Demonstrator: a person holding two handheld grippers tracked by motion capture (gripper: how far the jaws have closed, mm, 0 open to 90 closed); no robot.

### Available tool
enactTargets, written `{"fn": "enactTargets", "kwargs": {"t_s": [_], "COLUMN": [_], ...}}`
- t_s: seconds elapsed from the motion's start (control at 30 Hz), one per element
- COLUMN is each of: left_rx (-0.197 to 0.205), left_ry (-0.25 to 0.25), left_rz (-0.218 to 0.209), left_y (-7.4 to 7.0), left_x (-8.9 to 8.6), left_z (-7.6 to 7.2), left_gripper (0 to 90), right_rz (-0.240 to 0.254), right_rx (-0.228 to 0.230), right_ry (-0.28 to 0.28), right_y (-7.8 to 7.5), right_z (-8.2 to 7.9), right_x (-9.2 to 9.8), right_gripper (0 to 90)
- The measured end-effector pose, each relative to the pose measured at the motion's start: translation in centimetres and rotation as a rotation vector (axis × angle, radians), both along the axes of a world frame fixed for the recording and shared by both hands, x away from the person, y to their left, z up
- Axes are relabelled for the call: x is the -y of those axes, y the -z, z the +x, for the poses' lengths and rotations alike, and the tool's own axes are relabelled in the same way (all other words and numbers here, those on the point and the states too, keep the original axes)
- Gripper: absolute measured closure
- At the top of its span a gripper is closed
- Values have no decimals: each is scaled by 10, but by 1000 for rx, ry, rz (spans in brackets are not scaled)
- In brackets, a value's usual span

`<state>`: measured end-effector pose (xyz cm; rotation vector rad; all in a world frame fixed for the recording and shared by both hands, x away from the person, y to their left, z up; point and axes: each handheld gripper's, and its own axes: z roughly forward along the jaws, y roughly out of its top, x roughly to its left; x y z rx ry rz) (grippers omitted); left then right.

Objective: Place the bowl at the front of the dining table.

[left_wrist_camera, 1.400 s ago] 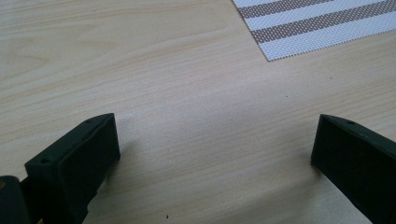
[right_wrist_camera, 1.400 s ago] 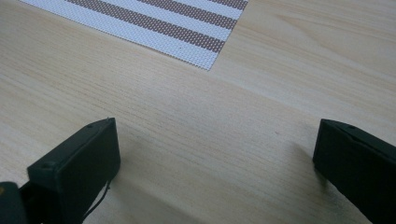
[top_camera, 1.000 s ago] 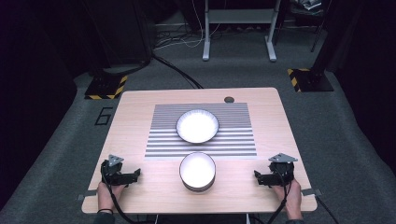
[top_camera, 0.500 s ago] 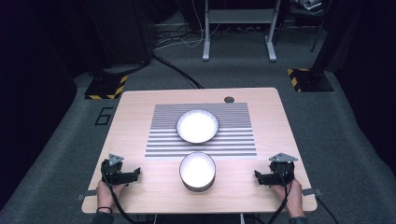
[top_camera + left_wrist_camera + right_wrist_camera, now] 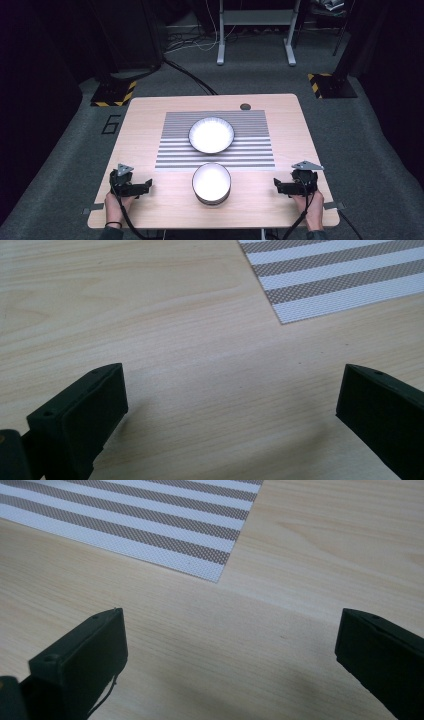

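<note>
Pale wood grain runs across the table (image 5: 150,115), which stands on grey carpet in a dark room. At its near edge, a person's two hands each rest a black gripper on the tabletop. The left gripper (image 5: 142,186) sits at the near left corner, its grey three-cornered plate on top and its cable trailing back over the edge. Its jaws stand wide apart with nothing between them; the left gripper view shows bare wood in the gap and a corner of the striped mat (image 5: 330,275) further off. The right gripper (image 5: 280,186) sits at the near right corner, likewise topped by a grey plate. Its jaws are also spread wide and hold nothing, and the right gripper view shows open wood between them with a mat corner (image 5: 150,520) beyond.

Between the two grippers, well apart from both, a small bowl (image 5: 212,183) stands upright on the bare wood just in front of the mat's near edge, its inside white and its outer wall dark. Farther back, a wider bowl (image 5: 211,135) with a dark rim sits in the middle of the striped mat (image 5: 250,150). Beyond the mat, a small dark round fitting (image 5: 245,106) sits near the far edge. Behind the table, grey metal legs (image 5: 255,35) and yellow-and-black striped bases (image 5: 112,93) stand on the carpet.
</note>
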<state>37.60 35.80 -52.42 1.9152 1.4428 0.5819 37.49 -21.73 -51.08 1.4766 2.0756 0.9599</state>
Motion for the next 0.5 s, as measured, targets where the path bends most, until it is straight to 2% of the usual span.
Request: {"fn": "enactTargets", "kwargs": {"t_s": [0.23,0.5], "left_rx": [15,21], "left_ry": [37,81], "left_rz": [-24,-41], "left_y": [-11,-24], "left_x": [7,16], "left_z": [-4,-6], "left_gripper": [0,0], "right_rz": [-38,-48], "right_rx": [2,17], "right_ry": [-35,-82], "right_y": [-13,-28], "right_z": [0,-3], "right_x": [-16,-34], "right_gripper": [8,29]}}
